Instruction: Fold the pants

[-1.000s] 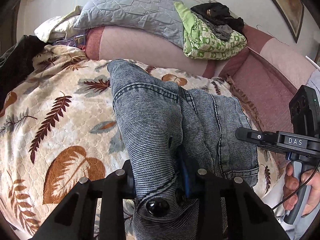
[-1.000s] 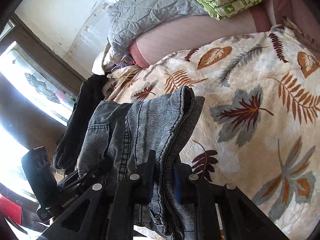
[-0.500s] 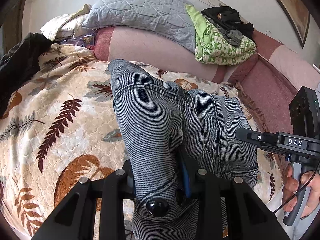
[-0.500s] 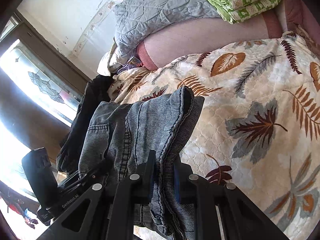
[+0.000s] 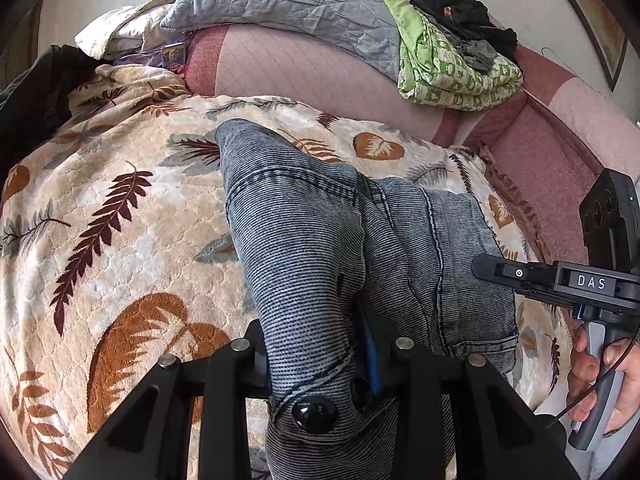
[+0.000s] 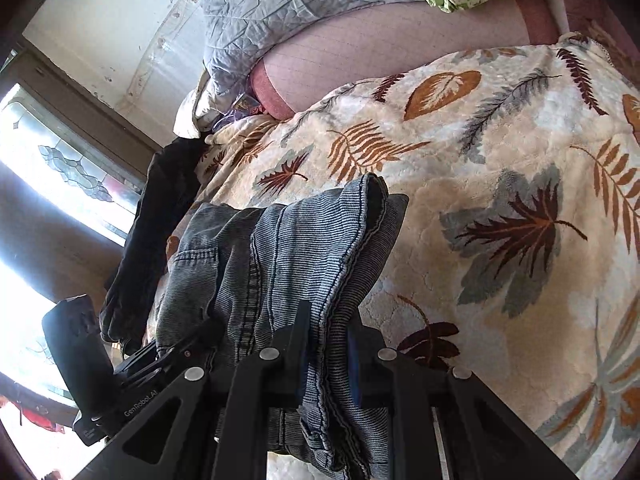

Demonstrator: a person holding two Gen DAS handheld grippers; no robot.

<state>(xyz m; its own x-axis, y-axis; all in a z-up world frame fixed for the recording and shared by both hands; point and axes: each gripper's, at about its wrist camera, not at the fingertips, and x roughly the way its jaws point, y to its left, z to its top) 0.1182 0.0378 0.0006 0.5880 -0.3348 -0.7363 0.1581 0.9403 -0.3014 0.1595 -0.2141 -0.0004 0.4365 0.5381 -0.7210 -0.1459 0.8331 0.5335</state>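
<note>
**Both grippers clamped on pants above bed**

The left gripper (image 5: pixel 316 344) has its fingers closed on the buttoned waistband of the grey-blue pants (image 5: pixel 304 232). The right gripper (image 6: pixel 326 340) has its fingers nearly shut on a seamed edge. The pants extend toward 12 o'clock over the leaf-print blanket (image 5: pixel 112 220). A green folded cloth (image 5: pixel 452 76) lies at 1 o'clock.

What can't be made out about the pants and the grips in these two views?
- Left wrist view: the pants waistband runs off the bottom edge; the left claw pads are buried in denim.
- Right wrist view: the right claw covers the pinched edge; the legs' full length is bunched and cut off below.
</note>
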